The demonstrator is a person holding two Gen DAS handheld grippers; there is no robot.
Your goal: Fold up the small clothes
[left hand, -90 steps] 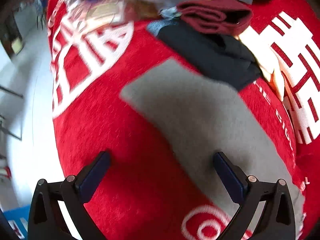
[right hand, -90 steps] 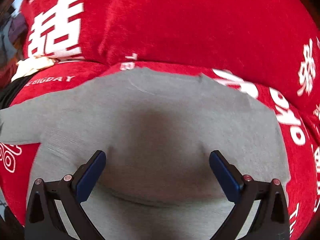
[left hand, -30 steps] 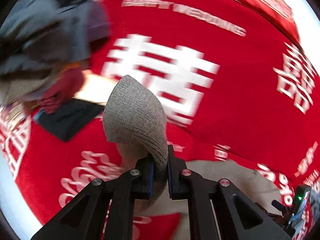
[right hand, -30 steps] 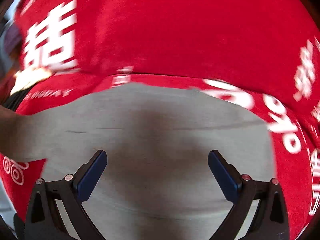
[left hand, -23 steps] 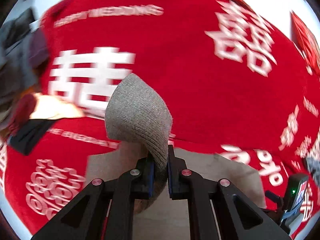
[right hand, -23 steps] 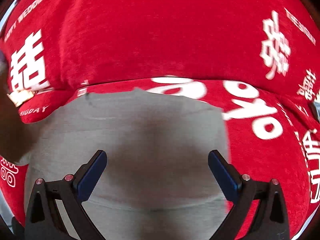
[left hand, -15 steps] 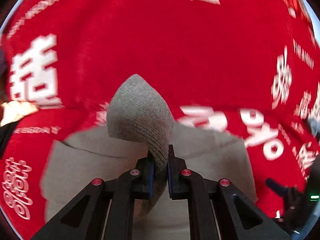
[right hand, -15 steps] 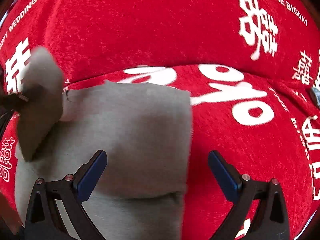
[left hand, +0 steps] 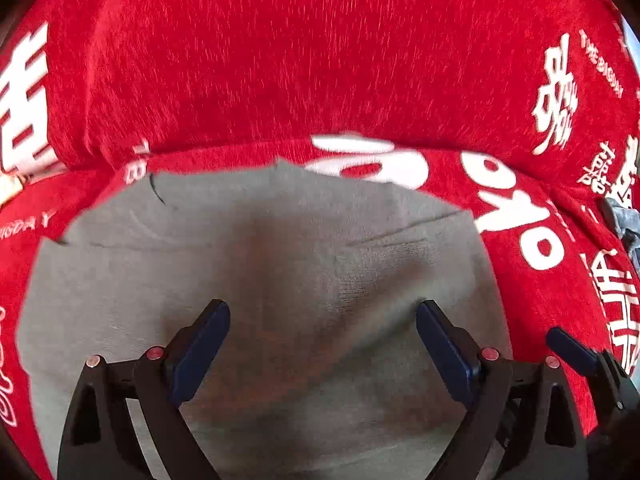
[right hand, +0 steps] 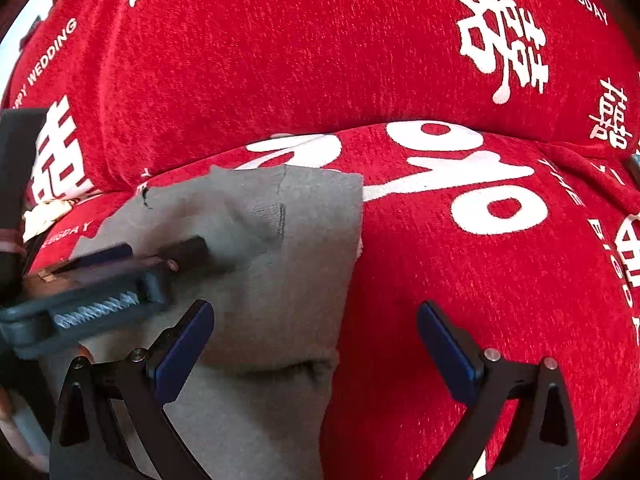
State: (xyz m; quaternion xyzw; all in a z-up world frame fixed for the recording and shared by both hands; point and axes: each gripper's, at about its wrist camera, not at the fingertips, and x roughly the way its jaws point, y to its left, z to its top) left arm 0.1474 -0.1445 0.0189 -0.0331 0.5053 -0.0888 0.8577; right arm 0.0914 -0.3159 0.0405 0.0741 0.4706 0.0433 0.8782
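A: Where is the grey knit garment (left hand: 280, 264), and why does it lie so?

B: It lies flat on the red cover with white characters (left hand: 320, 60), one side laid over the body, so the piece is narrower. The folded edge (right hand: 352, 240) is straight in the right wrist view.

A: And the left gripper (left hand: 322, 344)?

B: Its jaws are opening above the cloth and nothing is between them; this probably lets the flap settle. The right gripper (right hand: 314, 344) stands wide open and empty, partly over the bare cover, likely waiting for the next fold.

A: What differs from a second ago?

B: Then the left gripper pinched a lifted grey flap. Now the flap is down.
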